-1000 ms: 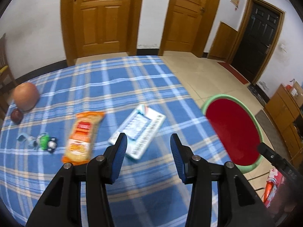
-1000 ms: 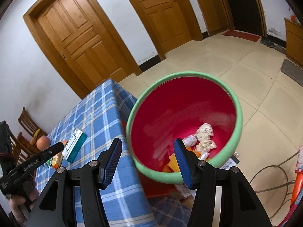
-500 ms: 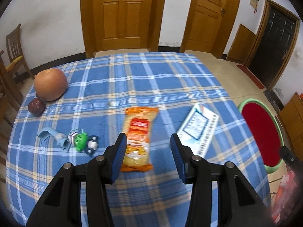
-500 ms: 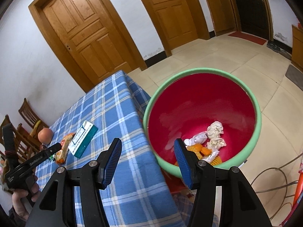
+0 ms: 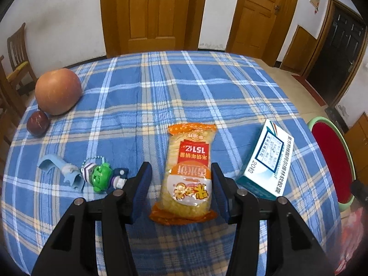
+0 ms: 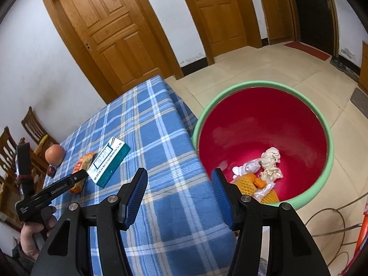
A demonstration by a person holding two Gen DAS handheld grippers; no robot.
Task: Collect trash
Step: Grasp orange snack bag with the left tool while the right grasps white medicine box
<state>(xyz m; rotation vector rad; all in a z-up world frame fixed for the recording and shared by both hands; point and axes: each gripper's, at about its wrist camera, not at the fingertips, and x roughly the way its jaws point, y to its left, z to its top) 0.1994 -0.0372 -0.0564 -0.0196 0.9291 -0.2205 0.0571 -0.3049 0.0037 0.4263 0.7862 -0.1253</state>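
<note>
Left tool (image 5: pixel 181 186) moved over snack packet (image 5: pixel 188 174), opening; right tool (image 6: pixel 179 195) open; bin's (image 6: pixel 329 151) trash right-view only

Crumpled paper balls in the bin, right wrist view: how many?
2. One crumpled paper ball lies farther back in the red bin; the other paper ball is just in front of it, beside the orange scraps. More may be buried underneath.

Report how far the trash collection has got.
Done: crumpled paper and wrappers already lie in the red bin. In hand: the left hand-held gripper, jaws opening, straddles the orange snack packet, not gripping. Left: packet and white box. Right hand-held gripper is empty.
</note>
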